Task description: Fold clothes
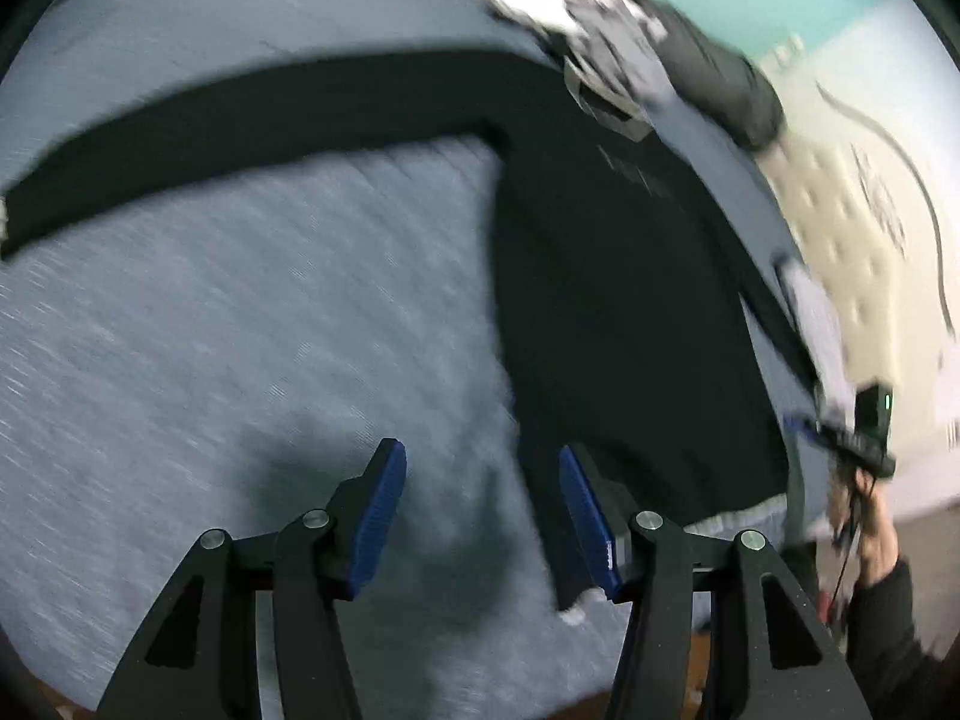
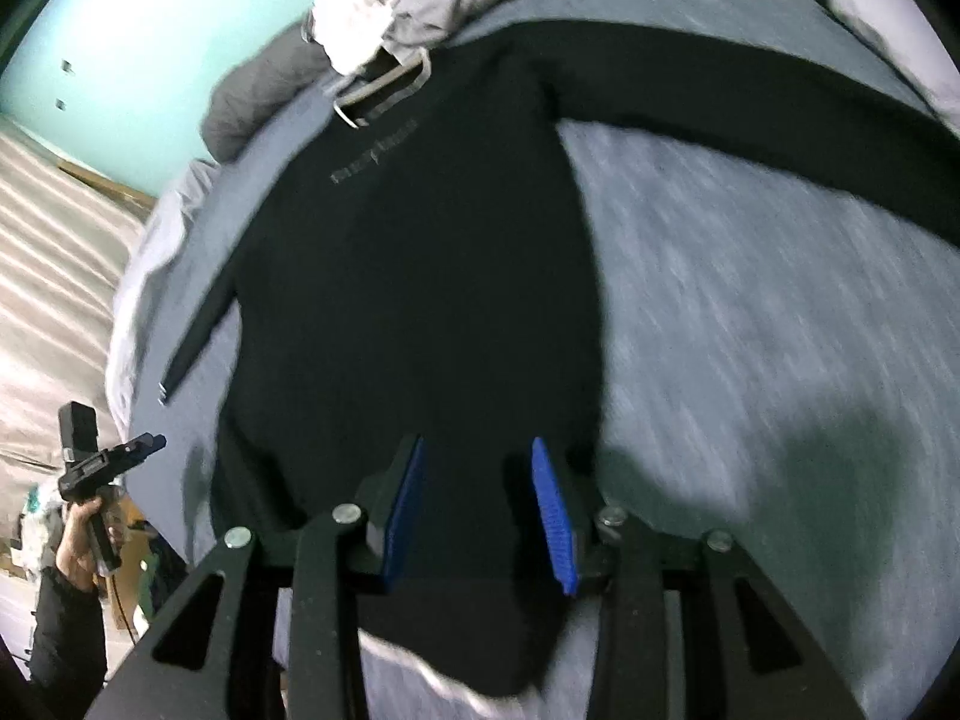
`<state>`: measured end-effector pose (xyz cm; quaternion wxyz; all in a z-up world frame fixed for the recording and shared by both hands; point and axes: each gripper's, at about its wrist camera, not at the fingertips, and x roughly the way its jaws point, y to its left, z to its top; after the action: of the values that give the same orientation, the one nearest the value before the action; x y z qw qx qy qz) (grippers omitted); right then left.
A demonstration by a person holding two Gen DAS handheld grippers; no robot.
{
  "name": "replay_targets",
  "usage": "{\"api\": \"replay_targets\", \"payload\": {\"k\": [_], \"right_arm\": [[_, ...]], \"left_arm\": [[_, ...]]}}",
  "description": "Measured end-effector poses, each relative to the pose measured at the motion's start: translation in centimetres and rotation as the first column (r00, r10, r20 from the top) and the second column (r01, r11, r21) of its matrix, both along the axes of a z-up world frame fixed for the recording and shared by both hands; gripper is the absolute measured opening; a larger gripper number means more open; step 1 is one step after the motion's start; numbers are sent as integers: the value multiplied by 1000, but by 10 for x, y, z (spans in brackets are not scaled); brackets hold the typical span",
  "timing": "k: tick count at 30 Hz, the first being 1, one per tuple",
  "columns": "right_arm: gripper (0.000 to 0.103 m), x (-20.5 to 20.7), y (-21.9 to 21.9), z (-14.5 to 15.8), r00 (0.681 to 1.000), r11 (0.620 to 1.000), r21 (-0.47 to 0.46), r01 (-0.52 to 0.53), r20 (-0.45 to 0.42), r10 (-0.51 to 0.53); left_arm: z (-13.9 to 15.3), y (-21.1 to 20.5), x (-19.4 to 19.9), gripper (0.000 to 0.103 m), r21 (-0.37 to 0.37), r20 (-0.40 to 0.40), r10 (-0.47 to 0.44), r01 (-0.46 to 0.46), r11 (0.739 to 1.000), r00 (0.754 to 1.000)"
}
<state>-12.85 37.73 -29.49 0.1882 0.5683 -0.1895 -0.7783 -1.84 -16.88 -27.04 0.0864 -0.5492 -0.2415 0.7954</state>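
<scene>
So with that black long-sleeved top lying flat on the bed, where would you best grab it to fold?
Probably the end of the outstretched sleeve, coming from above. It lies straight out from the black top on bare blanket, so it could be pinched and carried across the body. The other sleeve already lies alongside.

A line of grey lettering [image 2: 373, 163] runs across the chest of the black sweater [image 2: 420, 300], but blur leaves it unreadable. The same print on the sweater [image 1: 636, 174] is only a smear in the left wrist view.
</scene>
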Motion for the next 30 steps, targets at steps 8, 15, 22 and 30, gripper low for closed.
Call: {"api": "replay_targets", "payload": {"k": [8,15,22,30], "right_arm": [[47,44,5,-17,994,1000,-16,5,105,-3],[47,58,12,-26,993,998,-62,31,117,-23],[41,62,4,-33,993,995,-103,-4,113,16],[5,62,0,-26,997,997,-72,-15,78,21]], "left_arm": [[-31,69,17,58,65,91,-93,87,994,992],[-47,72,29,58,94,132,-58,46,995,990],[-55,72,34,54,121,129,-81,65,990,988],[-36,73,40,7,67,78,-132,126,990,988]]}}
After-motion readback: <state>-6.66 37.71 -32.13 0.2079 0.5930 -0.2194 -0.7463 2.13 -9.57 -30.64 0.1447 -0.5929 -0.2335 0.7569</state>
